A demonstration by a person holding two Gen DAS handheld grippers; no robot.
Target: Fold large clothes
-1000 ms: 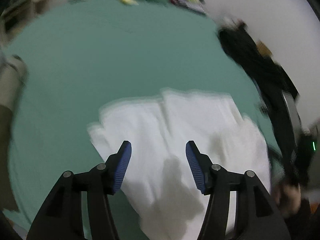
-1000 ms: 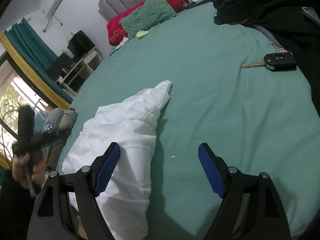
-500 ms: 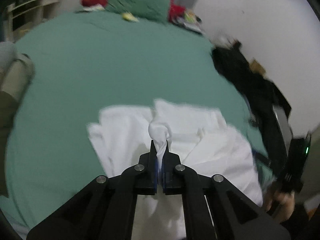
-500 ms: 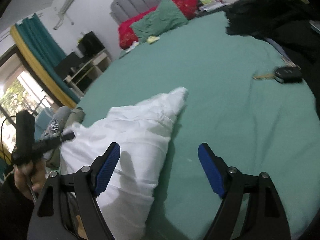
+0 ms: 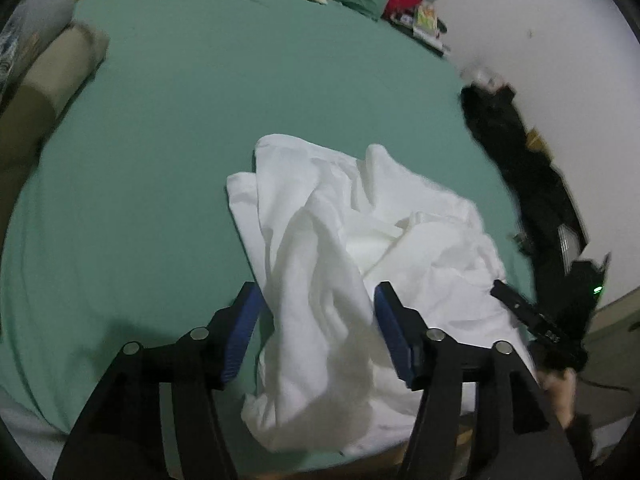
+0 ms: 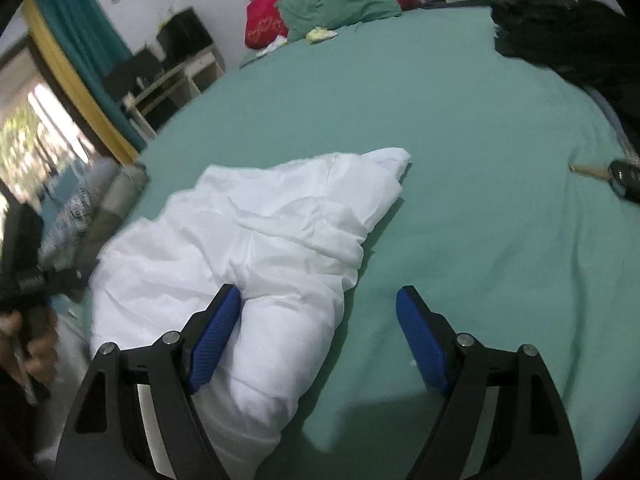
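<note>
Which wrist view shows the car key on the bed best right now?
The right wrist view. The car key lies on the green sheet at the far right edge, brass blade pointing left, clear of the white garment. The left wrist view shows no key; only dark clothing fills that side.

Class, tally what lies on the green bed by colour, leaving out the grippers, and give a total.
White: 1, the crumpled white garment
Black: 2, the black clothes pile and the car key
Green: 1, the green pillow
Red: 1, the red pillow
Total: 5
</note>
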